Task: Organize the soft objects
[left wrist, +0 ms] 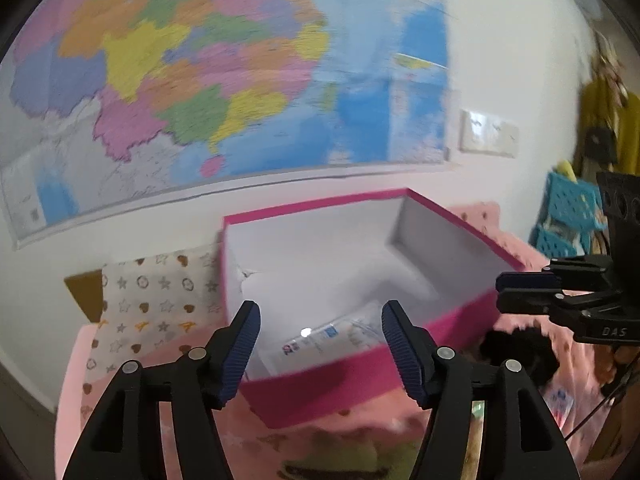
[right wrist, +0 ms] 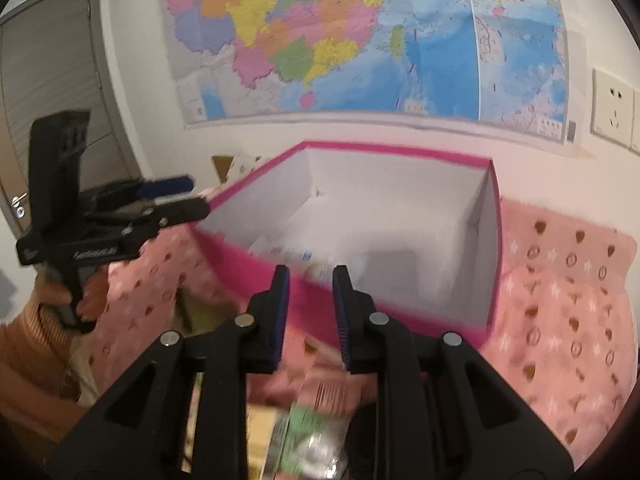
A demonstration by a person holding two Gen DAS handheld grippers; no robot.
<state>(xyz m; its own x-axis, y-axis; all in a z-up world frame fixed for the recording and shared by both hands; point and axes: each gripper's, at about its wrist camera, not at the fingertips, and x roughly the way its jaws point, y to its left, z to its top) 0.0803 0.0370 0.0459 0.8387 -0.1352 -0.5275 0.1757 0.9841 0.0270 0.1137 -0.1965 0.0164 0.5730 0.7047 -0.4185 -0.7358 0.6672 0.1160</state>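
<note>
My left gripper (left wrist: 320, 344) hangs wide and empty; my right gripper (right wrist: 310, 312) stands narrow, nothing between its pads. Just ahead of both is one pink box (left wrist: 360, 376), one white packet (left wrist: 320, 340) lying inside. One black fluffy thing (left wrist: 520, 350) sits right of my left gripper, beside the box. Risk as I see it: these blurred frames suggest a hurried reach, which could knock the box wall, snag the pink blanket (right wrist: 560, 300), or pinch the packets beneath my right gripper badly.

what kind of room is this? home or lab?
Most likely a bedroom at home. A pink blanket with a star and heart print covers a soft surface, a matching pillow leans on the wall, and a large map hangs above. A pink box sits on the blanket.
</note>
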